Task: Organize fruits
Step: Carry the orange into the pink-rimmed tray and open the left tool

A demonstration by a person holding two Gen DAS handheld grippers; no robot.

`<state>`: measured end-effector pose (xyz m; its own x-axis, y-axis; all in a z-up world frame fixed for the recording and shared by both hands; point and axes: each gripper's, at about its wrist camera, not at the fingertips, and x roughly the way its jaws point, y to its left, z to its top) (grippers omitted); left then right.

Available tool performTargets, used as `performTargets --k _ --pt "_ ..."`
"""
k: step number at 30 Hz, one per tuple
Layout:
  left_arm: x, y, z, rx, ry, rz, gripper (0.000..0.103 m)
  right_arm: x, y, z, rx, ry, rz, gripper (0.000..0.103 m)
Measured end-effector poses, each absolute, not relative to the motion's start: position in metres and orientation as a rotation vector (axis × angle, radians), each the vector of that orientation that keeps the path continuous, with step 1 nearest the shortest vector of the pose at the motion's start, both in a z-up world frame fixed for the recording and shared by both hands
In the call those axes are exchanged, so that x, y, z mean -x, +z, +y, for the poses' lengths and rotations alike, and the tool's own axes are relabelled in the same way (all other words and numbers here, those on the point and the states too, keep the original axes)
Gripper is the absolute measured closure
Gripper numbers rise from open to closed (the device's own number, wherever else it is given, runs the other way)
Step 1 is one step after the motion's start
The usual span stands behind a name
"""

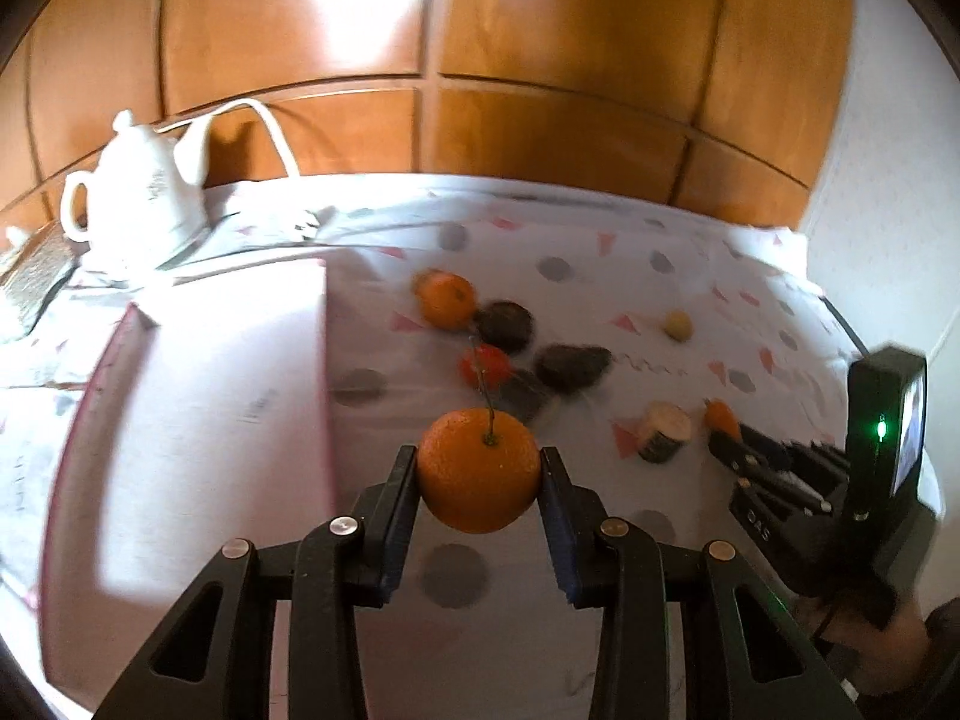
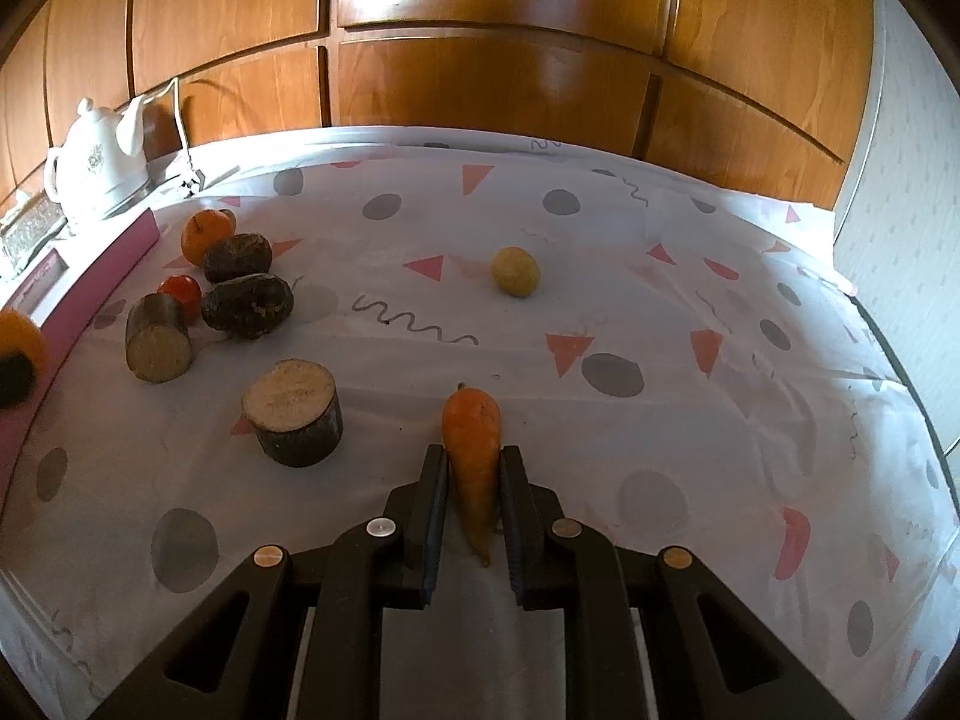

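Patterned tablecloth (image 2: 600,312): left gripper (image 1: 479,468) clamps orange (image 1: 478,471); right gripper (image 2: 474,474) pinches carrot (image 2: 473,450).

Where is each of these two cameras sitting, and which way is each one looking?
Left wrist: rides the left tool, looking down along it at a held orange beside a white box; the right tool and a hand show at right.
Right wrist: rides the right tool, looking down at a gripped carrot on the tablecloth.
Shared: teapot, log slice, yellow fruit, wooden wall.
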<state>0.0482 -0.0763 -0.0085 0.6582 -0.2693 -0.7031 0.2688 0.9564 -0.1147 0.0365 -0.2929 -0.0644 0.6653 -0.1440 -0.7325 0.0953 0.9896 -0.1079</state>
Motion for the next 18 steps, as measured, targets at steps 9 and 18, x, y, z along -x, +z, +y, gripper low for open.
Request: performTargets --k 9,18 --pt "-0.063 0.005 -0.003 0.055 -0.118 0.781 0.064 -0.038 -0.064 -0.290 0.089 -0.145 0.837 0.086" --pt "-0.089 -0.029 0.045 0.081 0.053 0.881 0.063 -0.038 -0.064 -0.285 0.131 -0.164 0.842 0.087"
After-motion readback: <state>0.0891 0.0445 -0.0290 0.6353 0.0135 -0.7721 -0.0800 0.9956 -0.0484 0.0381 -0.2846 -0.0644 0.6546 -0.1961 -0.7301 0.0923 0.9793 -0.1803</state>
